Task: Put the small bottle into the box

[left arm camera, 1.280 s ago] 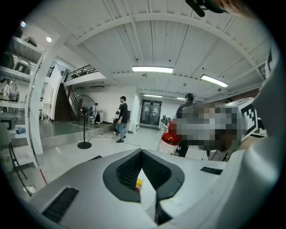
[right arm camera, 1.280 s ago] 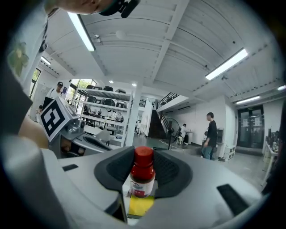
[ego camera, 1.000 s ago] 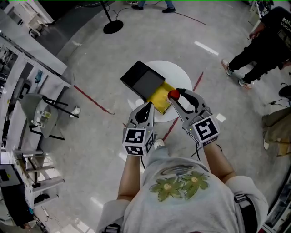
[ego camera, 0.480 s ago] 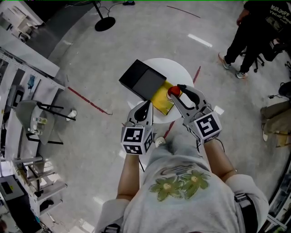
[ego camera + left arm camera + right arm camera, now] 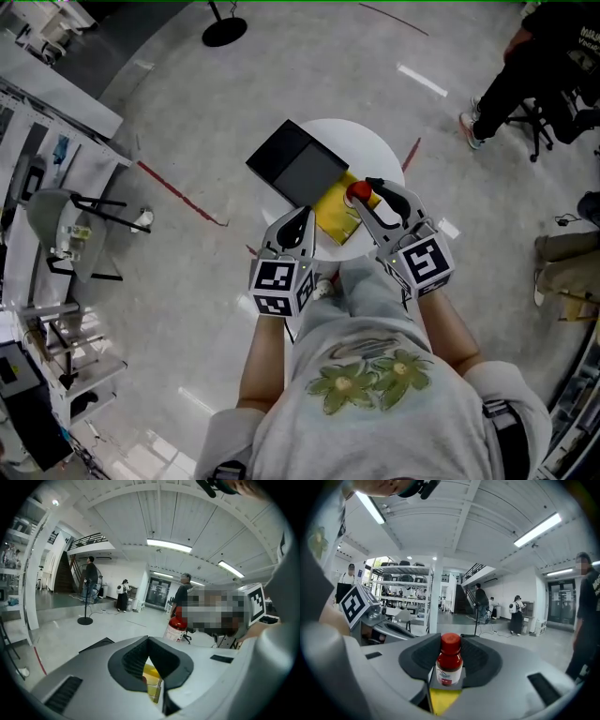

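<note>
**Bottle gripped, not yet in the box**

Round white table (image 5: 380, 155), seen from above, close in front of the person. On it sits a black box (image 5: 298, 173), open side up, dark grey inside; I can see nothing in it. A flat yellow piece (image 5: 336, 214) lies against the box's near-right side. Whether it is a flap or a loose sheet, I cannot tell.

Right gripper (image 5: 366, 201): jaws pinching the small bottle (image 5: 357, 193), which has a red cap, red contents and a white label. The bottle hangs over the yellow piece, just beside the box and not above its opening.

Left gripper (image 5: 303, 218): jaws pressed together with nothing between them, at the table's near edge.

Progress, as I judge it: the pick-up is done. What is left is the carry across to the opening, the lowering and the release, so roughly halfway.

Views compared:
- **Head view:** the only one that gives the bottle-to-box relation.
- **Right gripper view:** the only one that shows the grip itself, with the pads on the bottle's body below the cap, the bottle upright and yellow underneath. No box shows in it.
- **Left gripper view:** shows its pads meeting at the tips, a sliver of yellow through the slit below them and a dark corner of the box beyond. It gives no clear sight of the bottle.
</note>
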Demonstrator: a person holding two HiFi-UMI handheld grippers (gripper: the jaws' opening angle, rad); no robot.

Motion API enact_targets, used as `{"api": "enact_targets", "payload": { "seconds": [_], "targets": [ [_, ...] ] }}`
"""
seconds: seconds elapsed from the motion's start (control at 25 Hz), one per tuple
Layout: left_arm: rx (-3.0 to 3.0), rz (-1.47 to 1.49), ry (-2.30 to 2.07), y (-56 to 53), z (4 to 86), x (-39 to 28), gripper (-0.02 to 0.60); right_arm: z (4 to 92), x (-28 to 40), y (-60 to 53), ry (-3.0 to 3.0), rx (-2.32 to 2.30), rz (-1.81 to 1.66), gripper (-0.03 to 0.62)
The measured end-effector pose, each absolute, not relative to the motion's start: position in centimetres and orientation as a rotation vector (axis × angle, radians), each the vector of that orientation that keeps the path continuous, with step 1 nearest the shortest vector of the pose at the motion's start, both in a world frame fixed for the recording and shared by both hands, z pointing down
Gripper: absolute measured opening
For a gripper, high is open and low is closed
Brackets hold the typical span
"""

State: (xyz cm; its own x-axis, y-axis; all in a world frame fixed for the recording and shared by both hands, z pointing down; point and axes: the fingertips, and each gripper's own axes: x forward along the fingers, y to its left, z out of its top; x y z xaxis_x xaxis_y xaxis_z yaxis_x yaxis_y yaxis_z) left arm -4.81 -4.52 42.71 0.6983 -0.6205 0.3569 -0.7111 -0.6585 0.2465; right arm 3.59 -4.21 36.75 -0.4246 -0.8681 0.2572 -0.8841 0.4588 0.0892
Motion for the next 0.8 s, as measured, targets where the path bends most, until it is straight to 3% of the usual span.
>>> {"api": "enact_targets", "payload": {
  "seconds": [0.8],
  "targets": [
    [2.389, 0.373, -1.211, -7.0, 45.2, -3.8, 0.0, 41.8, 4.4, -7.9, -2.526, 1.211, 0.191, 0.137]
  ]
}}
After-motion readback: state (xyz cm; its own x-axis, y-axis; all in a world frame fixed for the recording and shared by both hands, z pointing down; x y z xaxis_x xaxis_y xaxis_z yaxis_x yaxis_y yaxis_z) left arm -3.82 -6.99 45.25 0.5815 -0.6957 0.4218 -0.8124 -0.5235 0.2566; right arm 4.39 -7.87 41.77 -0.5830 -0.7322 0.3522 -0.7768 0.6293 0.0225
